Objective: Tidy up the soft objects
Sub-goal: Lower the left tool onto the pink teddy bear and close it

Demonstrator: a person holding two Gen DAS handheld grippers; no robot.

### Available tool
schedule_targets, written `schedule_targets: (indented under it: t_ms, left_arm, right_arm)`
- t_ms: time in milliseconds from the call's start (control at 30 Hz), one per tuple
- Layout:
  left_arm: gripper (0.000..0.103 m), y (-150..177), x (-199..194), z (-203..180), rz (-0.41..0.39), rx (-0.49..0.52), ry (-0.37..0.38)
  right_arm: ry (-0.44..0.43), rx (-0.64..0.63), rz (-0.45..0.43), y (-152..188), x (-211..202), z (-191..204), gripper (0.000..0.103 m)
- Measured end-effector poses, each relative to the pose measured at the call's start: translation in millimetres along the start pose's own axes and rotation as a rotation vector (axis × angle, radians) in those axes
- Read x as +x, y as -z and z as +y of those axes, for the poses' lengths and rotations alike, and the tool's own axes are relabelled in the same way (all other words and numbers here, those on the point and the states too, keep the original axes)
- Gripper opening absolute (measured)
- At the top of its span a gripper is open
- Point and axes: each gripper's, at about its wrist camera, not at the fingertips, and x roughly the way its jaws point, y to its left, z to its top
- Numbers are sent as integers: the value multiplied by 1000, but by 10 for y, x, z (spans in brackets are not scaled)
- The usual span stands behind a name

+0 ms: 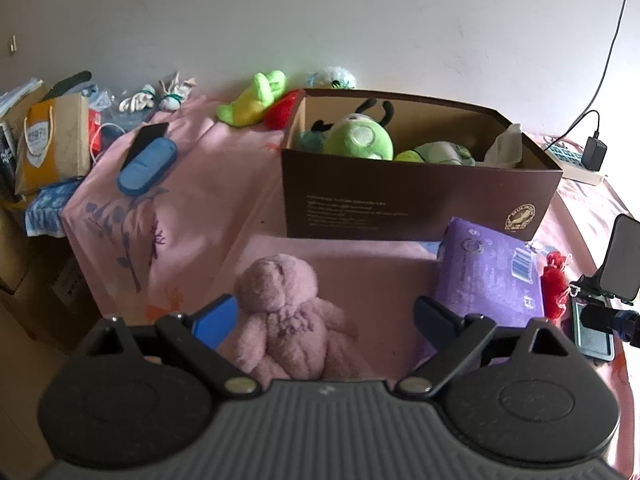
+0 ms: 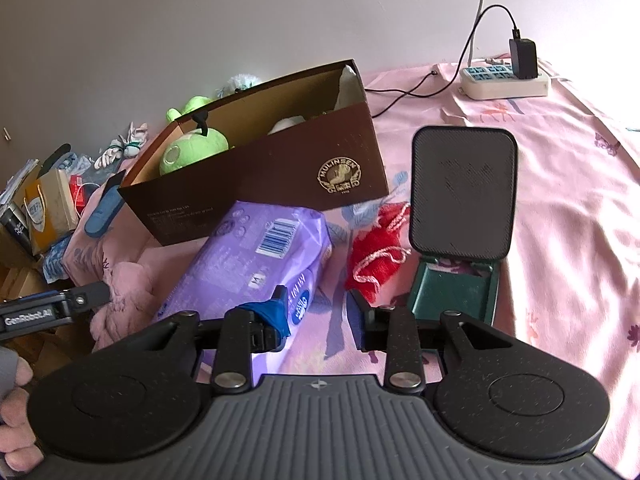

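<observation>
Purple packet [image 1: 490,276] lies between pink bear [image 1: 286,312] and red pouch [image 1: 555,284]

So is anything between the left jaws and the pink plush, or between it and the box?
Nothing visible. The left gripper is open with the pink plush lying between its jaws. Only bare bedsheet separates it from the brown box; the purple pack lies aside.

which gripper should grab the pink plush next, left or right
Left. The left gripper is open with the pink plush lying between its fingers, in front of the box. The right gripper, also open, points at the purple pack, with the plush off to its left.
</observation>
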Motion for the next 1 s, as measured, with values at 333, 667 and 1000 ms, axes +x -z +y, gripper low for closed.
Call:
schedule_targets:
  t_ms: [333,667,1000]
  left_arm:
    - [95,116,13,194,-7,3,-3]
    - [97,227,110,302,-6,-16,15]
    - [97,254,466,369,67,-60,24]
  right_arm:
    - [-33,5,0,30,13,-54,15]
    - [-63,2,4,59,41,-76,16]
    - [-70,2,6,63,71,-83,16]
